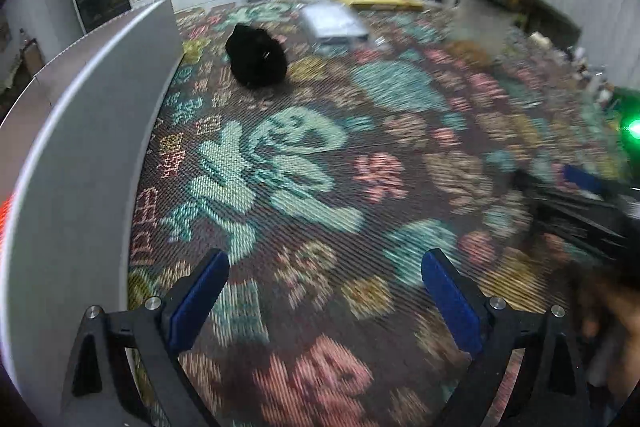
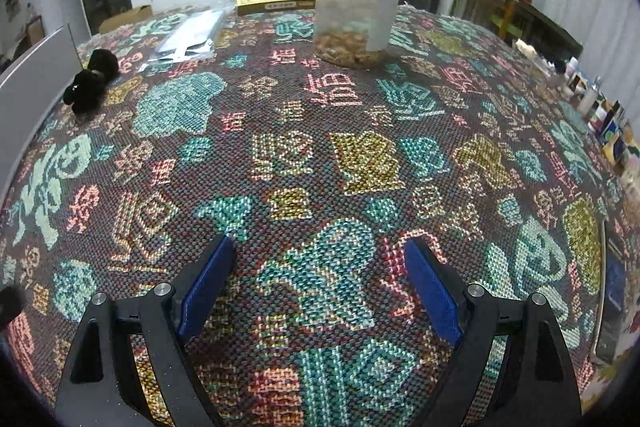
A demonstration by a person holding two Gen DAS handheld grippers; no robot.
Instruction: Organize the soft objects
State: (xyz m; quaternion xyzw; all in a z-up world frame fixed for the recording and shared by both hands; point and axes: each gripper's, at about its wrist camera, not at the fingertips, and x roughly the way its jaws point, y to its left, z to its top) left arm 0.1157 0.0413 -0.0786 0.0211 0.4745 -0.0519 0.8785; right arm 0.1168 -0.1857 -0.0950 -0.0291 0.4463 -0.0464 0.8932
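The left hand-held gripper (image 1: 325,269) points steeply downward, jaws spread wide with nothing between them. The right hand-held gripper (image 2: 319,255) shows the same downward pitch and empty, wide-set jaws.

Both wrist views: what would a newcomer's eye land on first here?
The bright patterned tablecloth that fills both views. Next, the black plush toy lying near its far left edge, and the tall clear jar with a dark lid standing at the far side. Both grippers hang open and empty.
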